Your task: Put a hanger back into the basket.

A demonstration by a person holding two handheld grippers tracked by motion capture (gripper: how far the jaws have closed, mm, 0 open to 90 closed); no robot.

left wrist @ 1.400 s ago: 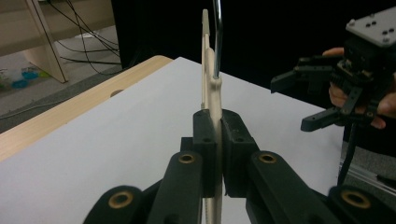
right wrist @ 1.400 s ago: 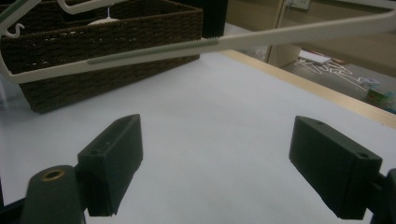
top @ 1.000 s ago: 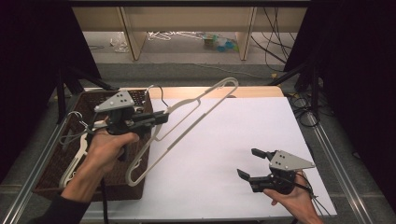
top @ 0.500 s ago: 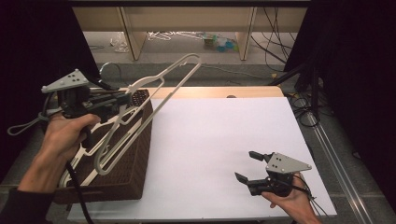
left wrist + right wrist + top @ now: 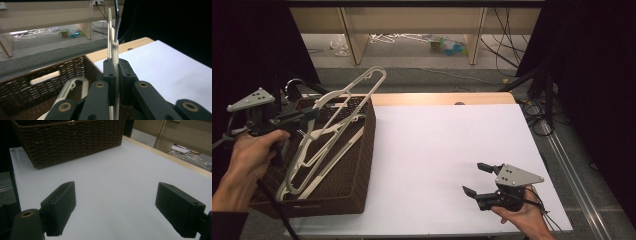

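Note:
My left gripper [image 5: 311,115] is shut on a white plastic hanger [image 5: 381,74], which it holds tilted above the brown wicker basket [image 5: 357,175] at the table's left. In the left gripper view the two jaws [image 5: 113,75] press together on the thin hanger [image 5: 113,37], which rises straight up between them. More white hangers [image 5: 319,165] lie inside the basket, one of them [image 5: 75,83] below the jaws. My right gripper [image 5: 475,179] rests low over the white sheet at the front right, open and empty. Its jaws [image 5: 115,210] stand wide apart.
A white sheet [image 5: 437,145] covers the table, with a wooden edge [image 5: 447,98] at the back. The basket's woven wall [image 5: 70,140] faces the right gripper across bare sheet. Loose hangers [image 5: 397,39] and small items lie on the floor beyond. Cables run at the right.
My left hand has carried the hanger leftward, from over the white sheet to above the basket. The right hand and its open gripper have stayed put.

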